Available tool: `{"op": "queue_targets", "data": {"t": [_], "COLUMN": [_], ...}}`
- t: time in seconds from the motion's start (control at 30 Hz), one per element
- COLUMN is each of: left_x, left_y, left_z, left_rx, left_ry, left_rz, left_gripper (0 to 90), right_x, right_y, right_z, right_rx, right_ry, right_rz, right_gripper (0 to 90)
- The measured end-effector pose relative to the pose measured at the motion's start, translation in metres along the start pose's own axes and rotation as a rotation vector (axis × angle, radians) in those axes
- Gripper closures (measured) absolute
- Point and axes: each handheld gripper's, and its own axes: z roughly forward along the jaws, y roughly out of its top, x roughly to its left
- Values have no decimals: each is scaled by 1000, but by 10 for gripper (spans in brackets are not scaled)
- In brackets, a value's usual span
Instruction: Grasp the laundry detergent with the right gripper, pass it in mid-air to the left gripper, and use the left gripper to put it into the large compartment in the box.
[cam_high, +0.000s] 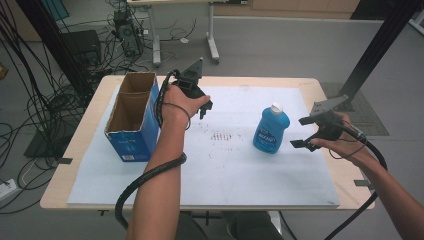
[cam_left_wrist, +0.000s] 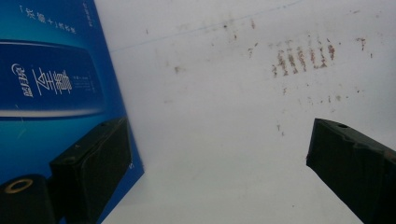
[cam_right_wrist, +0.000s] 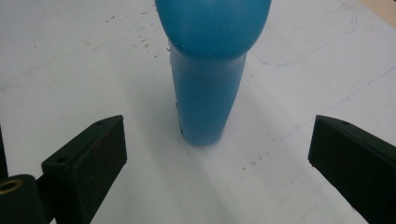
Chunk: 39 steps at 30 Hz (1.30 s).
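— Where does the bottle stand?

— The blue bottle (cam_high: 271, 129) stands upright on the white mat (cam_high: 235, 165), right of the mat's middle, its long axis vertical and its white cap (cam_high: 276, 107) pointing straight up. Its label faces my side of the table. In the right gripper view its narrow lower body (cam_right_wrist: 205, 98) rises between my two black jaws but farther off, apart from both.

— And your tongs?

— My right gripper (cam_high: 303, 132) hangs just beside the bottle's right flank, its jaws spread wide, one above the other in the high view, gripping nothing. No pad touches the plastic. My left gripper (cam_high: 205, 106) is well apart from the bottle, held above the mat next to the open cardboard box (cam_high: 131, 120); its jaws also stand wide with only stained mat between them.

— The box?

— It sits at the mat's left edge, open top upward, its blue printed side (cam_left_wrist: 46, 93) close to my left gripper's jaw.
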Motion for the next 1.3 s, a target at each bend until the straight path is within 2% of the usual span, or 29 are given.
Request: {"op": "queue_targets", "data": {"t": [0.63,0.9,1.3], "left_x": [2,1,1], "left_y": [-1,1,0], "left_z": [2,4,6], "left_rx": [-9,-6,-2], "left_ry": [2,0,-2], "left_rz": [-4,1,5], "left_gripper": [70,69,69], "right_x": [6,9,12], "right_y": [-4,-3,-3], "right_z": [40,51,65], "right_rx": [-126,-180,-229], "right_ry": [-46,-55,-65], "right_rz": [33,45,55], "right_gripper": [24,20,18]}}
